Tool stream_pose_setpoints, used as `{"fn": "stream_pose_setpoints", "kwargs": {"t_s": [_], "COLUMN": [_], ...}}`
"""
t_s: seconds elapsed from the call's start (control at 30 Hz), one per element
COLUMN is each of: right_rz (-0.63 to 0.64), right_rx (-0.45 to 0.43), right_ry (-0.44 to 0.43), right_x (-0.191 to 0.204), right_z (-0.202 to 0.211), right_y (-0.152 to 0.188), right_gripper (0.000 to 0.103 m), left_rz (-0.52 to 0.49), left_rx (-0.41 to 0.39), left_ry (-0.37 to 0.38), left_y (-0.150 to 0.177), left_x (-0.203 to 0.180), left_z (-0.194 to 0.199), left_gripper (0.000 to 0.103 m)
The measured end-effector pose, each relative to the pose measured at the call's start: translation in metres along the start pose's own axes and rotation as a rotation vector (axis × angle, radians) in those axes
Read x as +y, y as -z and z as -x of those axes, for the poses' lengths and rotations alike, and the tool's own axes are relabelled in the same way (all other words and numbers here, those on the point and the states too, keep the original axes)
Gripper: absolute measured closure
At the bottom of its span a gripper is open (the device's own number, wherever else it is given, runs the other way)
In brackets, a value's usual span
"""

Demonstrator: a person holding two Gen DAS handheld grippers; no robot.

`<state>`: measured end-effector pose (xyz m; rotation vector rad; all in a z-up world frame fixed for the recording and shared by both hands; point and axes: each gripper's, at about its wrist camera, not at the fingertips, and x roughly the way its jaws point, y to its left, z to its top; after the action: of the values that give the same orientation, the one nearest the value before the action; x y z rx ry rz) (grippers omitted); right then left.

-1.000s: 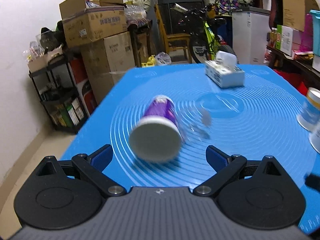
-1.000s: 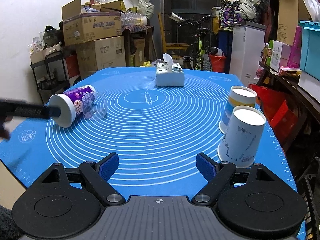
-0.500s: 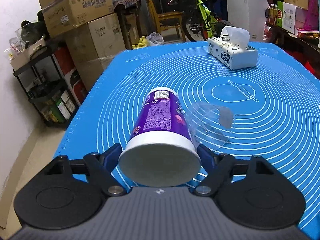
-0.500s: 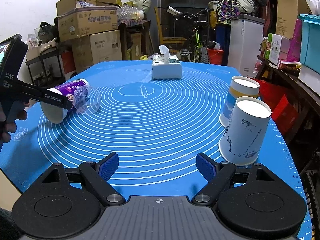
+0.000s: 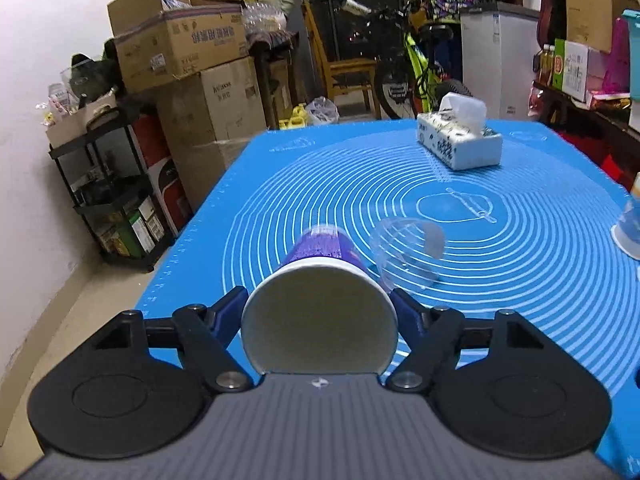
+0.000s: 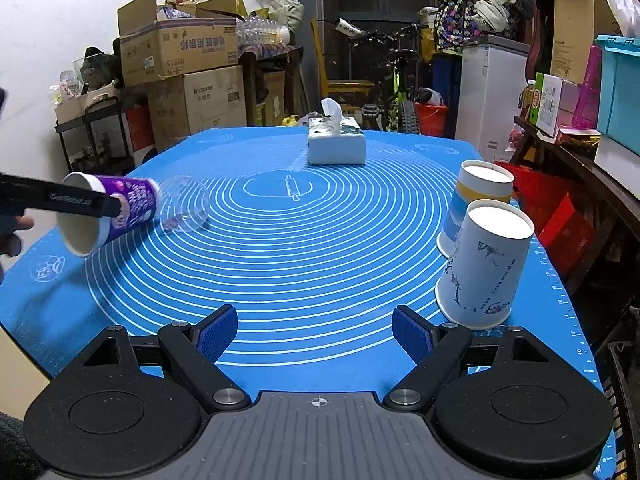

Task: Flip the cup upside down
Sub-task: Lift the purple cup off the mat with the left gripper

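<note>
— Since the left wrist view comes first: where's the purple cup [image 5: 320, 280] rel. to the left gripper [image 5: 318, 312]?

— Dead ahead, right between the blue pads [image 5: 230, 308]. Cup lies on its side, long axis running straight away from the camera, wide open mouth facing the lens, base pointing down the blue mat [image 5: 520, 280]. Pads look pressed on the rim from both sides, so I'd call it clamped on the cup (contact on the right pad is partly hidden behind the rim).

— Anything touching it?

— A clear plastic cup [image 5: 408, 252] sits just beside its far right, also tipped over. Tissue box [image 5: 460, 142] is well apart, at the back.

— Right wrist view?

— Right gripper [image 6: 316, 332] is spread wide, nothing in it, low over the near mat edge. Purple cup is far off to its left, held by the other tool; the mouth end looks raised off the mat, but I can't tell if the base touches. Two paper cups [image 6: 484, 264] stand mouth-down on the right.

— So the turn?

— Left hand's job, prob. Axis is along the fingers, so pitching the wrist down should bring the mouth to the mat.
</note>
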<state>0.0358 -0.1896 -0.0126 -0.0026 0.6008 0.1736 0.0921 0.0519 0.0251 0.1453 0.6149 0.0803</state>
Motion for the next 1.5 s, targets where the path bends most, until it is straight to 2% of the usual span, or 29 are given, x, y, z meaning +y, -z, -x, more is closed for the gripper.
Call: {"fn": "stream_pose_setpoints", "kwargs": {"t_s": [0.33,0.77,0.9,1.07,1.17,1.3,1.4,1.5], "right_rz": [-0.005,-0.010,-0.011,-0.019,-0.021,-0.016,-0.011,-0.010], "right_rx": [-0.022,-0.029,-0.027,-0.020,-0.012,-0.006,-0.005,-0.004], "right_ry": [0.005,0.017,0.023,0.030,0.031,0.027,0.023,0.022], "right_x": [-0.004,-0.010,-0.012,-0.014,-0.015,-0.012,-0.009,-0.009], "right_z": [0.024,0.043,0.047,0.047,0.045,0.042,0.040,0.038], "right_y": [0.003,0.008,0.010,0.011,0.012,0.011,0.010,0.009], "right_gripper": [0.016,0.016,0.017,0.017,0.017,0.017,0.017,0.016], "left_rz": [0.014,0.017,0.019,0.000,0.017,0.023,0.009,0.017], "left_rx": [-0.032,-0.017,0.004,0.017,0.053,0.055,0.053,0.047], "left_ry": [0.014,0.071,0.121,0.123,0.140,0.137,0.117,0.115], "left_y": [0.010,0.044,0.051,0.060,0.061,0.063,0.063,0.062], "left_x": [-0.012,-0.045,-0.055,-0.066,-0.064,-0.062,-0.063,-0.061], "left_z": [0.041,0.058,0.060,0.061,0.057,0.055,0.055,0.056], "left_gripper": [0.029,0.029,0.028,0.027,0.024,0.022,0.012,0.008]}}
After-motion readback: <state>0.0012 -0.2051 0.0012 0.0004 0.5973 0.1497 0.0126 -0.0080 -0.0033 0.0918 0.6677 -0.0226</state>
